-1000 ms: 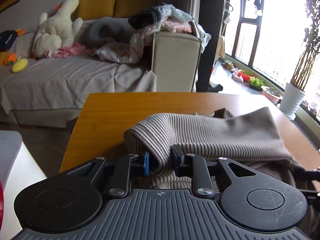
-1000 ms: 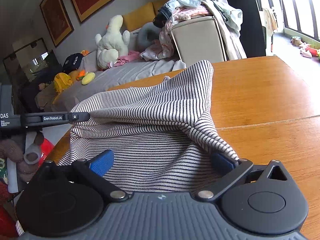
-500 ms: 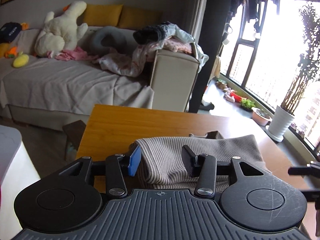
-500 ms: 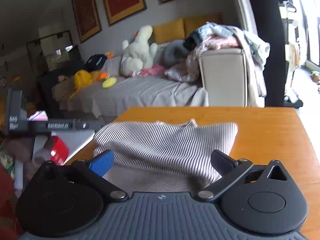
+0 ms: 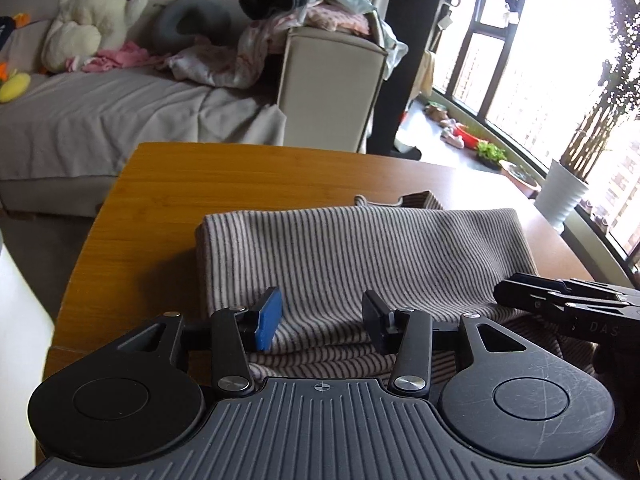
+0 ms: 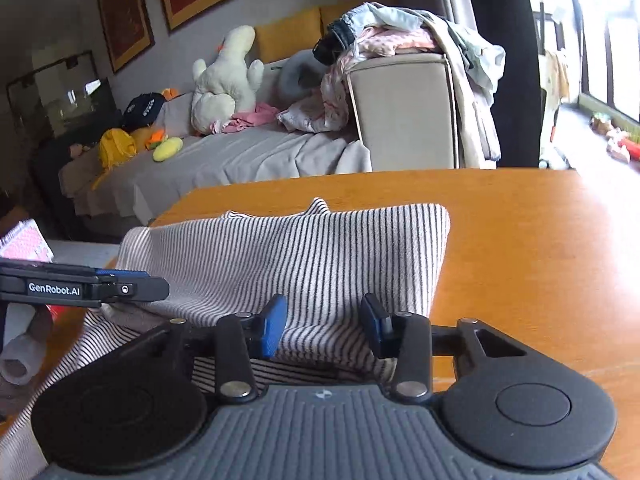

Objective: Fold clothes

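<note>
A striped knit garment [image 5: 360, 256] lies folded over on the wooden table [image 5: 240, 168]. It also shows in the right wrist view [image 6: 304, 256]. My left gripper [image 5: 322, 318] is open just above the garment's near folded edge, holding nothing. My right gripper [image 6: 324, 326] is open over the garment's near right part, also empty. The right gripper's body shows at the right of the left wrist view [image 5: 568, 300]. The left gripper's body shows at the left of the right wrist view [image 6: 84, 288].
A grey sofa [image 5: 120, 112] with a white plush toy [image 5: 92, 28] and a heap of clothes [image 5: 312, 4] on its arm stands beyond the table. A white plant pot [image 5: 560, 196] stands by the window at right. A paper roll [image 6: 20, 356] lies at far left.
The left gripper has let go of the garment's fold and opened. The garment now lies flat and folded on the table. The right gripper's jaws have narrowed but stay open.
</note>
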